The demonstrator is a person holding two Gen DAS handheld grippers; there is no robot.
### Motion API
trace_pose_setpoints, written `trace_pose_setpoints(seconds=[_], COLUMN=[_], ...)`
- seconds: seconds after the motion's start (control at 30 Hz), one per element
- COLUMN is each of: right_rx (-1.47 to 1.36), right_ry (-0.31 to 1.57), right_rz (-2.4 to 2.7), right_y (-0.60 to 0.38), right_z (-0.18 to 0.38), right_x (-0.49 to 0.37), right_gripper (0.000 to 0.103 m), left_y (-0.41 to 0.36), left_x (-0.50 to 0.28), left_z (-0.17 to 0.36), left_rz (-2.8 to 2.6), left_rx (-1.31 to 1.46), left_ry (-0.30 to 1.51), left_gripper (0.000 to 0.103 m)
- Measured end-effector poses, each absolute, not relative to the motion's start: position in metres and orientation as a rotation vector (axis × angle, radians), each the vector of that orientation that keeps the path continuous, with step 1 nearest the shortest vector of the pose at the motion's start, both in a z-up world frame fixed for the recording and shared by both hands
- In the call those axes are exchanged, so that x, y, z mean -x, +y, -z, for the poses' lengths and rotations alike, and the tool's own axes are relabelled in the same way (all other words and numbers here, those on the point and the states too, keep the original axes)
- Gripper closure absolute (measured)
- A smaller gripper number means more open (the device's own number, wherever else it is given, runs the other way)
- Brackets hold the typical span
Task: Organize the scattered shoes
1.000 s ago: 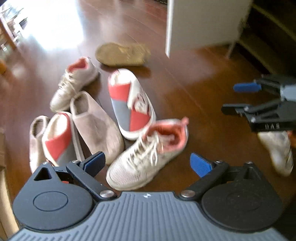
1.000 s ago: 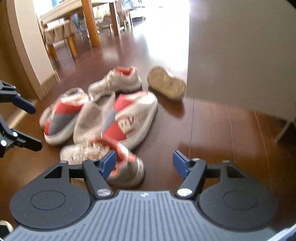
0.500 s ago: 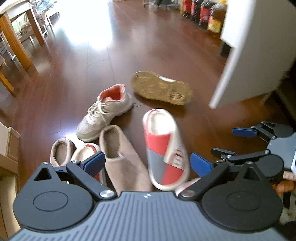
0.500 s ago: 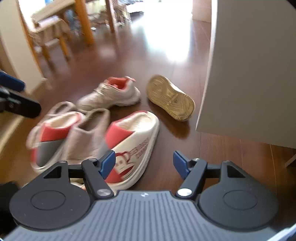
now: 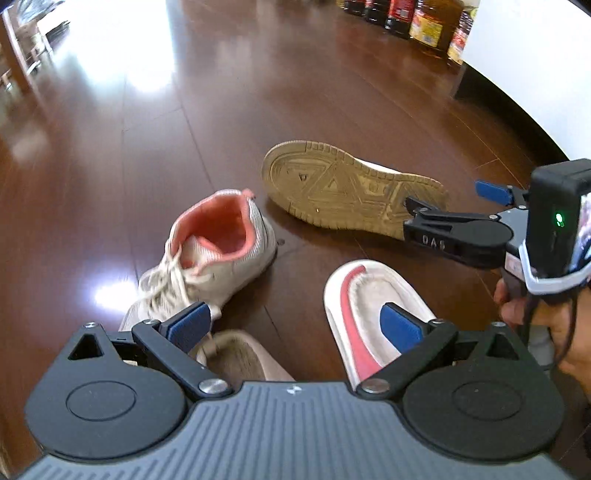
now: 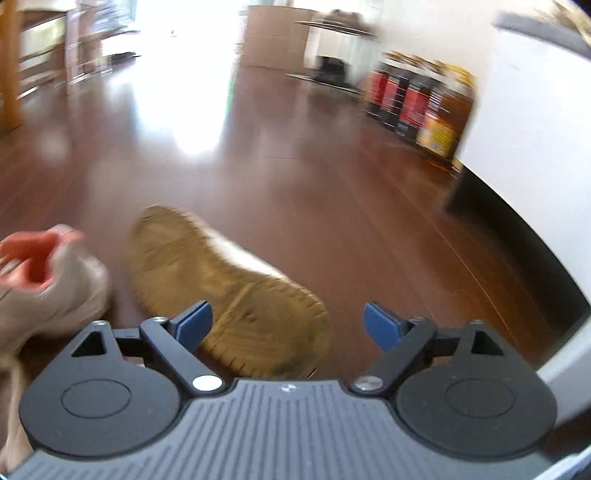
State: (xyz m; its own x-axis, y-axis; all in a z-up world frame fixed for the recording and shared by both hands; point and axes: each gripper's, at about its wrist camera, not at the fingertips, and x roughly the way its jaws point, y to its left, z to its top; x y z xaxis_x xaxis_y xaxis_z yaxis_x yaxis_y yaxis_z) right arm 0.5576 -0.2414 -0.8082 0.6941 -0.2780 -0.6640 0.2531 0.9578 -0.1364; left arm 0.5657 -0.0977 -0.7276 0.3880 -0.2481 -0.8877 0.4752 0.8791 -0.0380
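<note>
Shoes lie scattered on the dark wooden floor. An overturned shoe with a tan sole [image 5: 354,188] lies ahead; it also shows blurred in the right wrist view [image 6: 229,291]. A grey sneaker with a pink lining [image 5: 214,247] sits to its left, also seen in the right wrist view [image 6: 44,280]. A white and red slipper [image 5: 369,310] and a beige slipper [image 5: 240,354] lie under my left gripper [image 5: 295,323], which is open and empty. My right gripper [image 6: 288,325] is open and empty just above the tan sole's near end; it shows in the left wrist view [image 5: 454,199].
A white cabinet [image 5: 535,55] stands at the right, also in the right wrist view [image 6: 535,129]. Bottles [image 5: 417,18] line the floor at its far end. Wooden table legs [image 6: 9,66] stand at the far left. Bright glare lies on the floor beyond the shoes.
Both grippers have moved forward over the shoe pile toward the overturned tan-soled shoe. The right gripper has swung up to the sole's near end. Both stay open.
</note>
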Motion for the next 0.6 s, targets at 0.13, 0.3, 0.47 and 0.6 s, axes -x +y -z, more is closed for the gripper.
trace_pose_setpoints(seconds=[0.13, 0.3, 0.47, 0.6], right_rx=[-0.033, -0.143, 0.070, 0.238], right_ry=[0.760, 0.759, 0.702, 0.717], right_rz=[0.359, 0.294, 0.139, -0.066], right_y=[-0.246, -0.255, -0.235, -0.214], right_z=[0.835, 0.848, 0.834, 0.824], right_x=[-0.568, -0.563, -0.528, -0.501], right_gripper=[0.008, 0.025, 0.061, 0.082], left_y=[-0.096, -0.089, -0.081, -0.071], left_x=[-0.574, -0.573, -0.568, -0.563], left_z=[0.738, 0.749, 0.748, 0.744], left_rz=[0.506, 0.521, 0.510, 0.483], left_rx=[-0.235, -0.217, -0.197, -0.172], left_ry=[1.089, 1.112, 1.114, 1.108], left_gripper=[0.003, 0.003, 0.003, 0.003])
